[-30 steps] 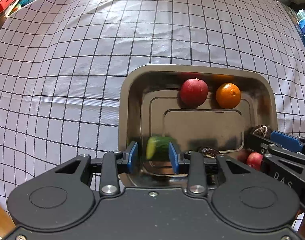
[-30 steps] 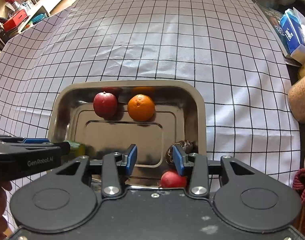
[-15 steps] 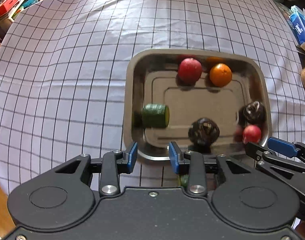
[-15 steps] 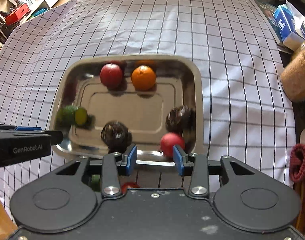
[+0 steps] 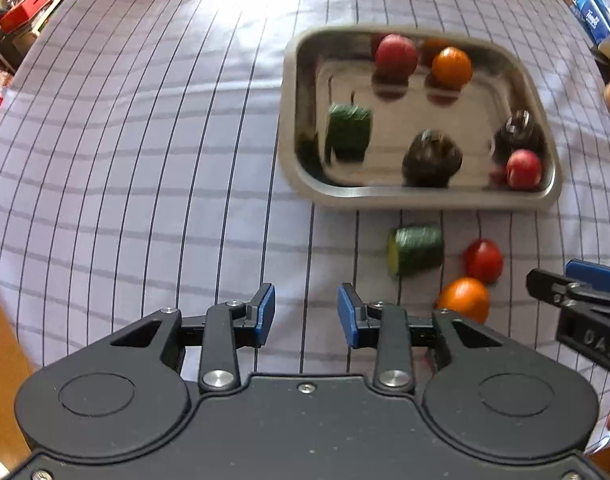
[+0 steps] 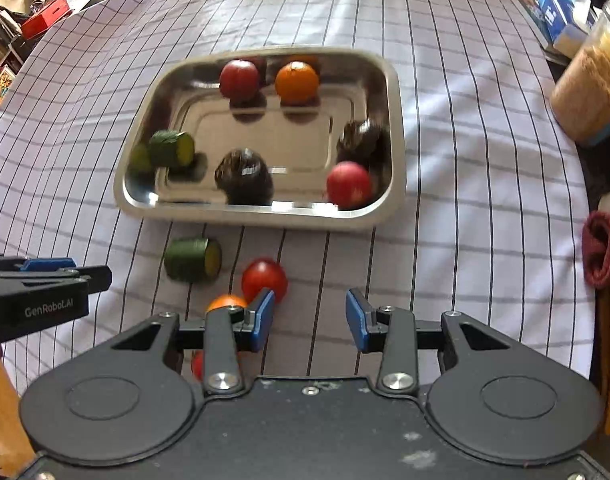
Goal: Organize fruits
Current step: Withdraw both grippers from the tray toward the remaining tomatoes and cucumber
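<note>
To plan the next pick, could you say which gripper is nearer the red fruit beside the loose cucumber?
Right. The right gripper has one finger beside the red fruit; the left gripper is further off, to its left.

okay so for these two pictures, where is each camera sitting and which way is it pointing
Left wrist: on the left gripper, looking steeply down at the checked cloth; its own blue fingers show, and the right gripper enters at the right edge.
Right wrist: on the right gripper, looking steeply down; the left gripper enters at the left edge.
Shared: the metal tray of fruit and the loose cucumber piece.
</note>
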Available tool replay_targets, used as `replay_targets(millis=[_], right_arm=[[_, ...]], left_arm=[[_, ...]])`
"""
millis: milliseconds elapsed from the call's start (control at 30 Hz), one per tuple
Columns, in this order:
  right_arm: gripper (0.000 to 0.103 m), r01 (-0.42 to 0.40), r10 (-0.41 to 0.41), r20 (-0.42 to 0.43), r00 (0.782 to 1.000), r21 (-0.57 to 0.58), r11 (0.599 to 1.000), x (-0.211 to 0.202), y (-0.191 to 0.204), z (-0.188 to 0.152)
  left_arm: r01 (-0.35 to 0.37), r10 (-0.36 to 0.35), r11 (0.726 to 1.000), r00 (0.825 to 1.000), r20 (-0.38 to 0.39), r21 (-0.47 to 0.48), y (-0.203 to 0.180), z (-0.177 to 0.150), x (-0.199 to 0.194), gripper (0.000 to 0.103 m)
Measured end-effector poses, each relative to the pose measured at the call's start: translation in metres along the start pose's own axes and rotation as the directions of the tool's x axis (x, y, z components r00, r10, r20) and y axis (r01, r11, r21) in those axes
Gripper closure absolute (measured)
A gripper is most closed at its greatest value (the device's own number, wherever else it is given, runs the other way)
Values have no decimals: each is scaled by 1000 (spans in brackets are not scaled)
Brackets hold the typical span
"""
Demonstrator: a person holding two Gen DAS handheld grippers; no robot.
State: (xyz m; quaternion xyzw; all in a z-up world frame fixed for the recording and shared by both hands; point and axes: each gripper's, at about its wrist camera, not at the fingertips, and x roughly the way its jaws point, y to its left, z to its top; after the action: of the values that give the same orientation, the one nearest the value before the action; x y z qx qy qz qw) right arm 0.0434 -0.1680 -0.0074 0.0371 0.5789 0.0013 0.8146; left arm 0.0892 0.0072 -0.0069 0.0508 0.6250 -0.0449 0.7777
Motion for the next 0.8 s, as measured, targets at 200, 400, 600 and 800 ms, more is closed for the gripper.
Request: replay_targets(millis=[200,400,600,800], right_arm=[[62,-39,39,3,999,-21,999,-4,10,-30],[61,-87,85,-23,996,-62,994,4,32,-55],[61,-81,77,-39,996,-98,992,14,53,-60],[61,-49,44,-39,998,-124,991,24,70,-55]], left_arm=[[-18,18,1000,1000,-8,-9,7,-33,7,59],[-8,7,1000,998,-56,-17,15,-53,15,59],[-17,15,1000,998,-69,-18,24,-59,17,59],[-11,9,1000,997,-76,-30,37,-60,17,59]])
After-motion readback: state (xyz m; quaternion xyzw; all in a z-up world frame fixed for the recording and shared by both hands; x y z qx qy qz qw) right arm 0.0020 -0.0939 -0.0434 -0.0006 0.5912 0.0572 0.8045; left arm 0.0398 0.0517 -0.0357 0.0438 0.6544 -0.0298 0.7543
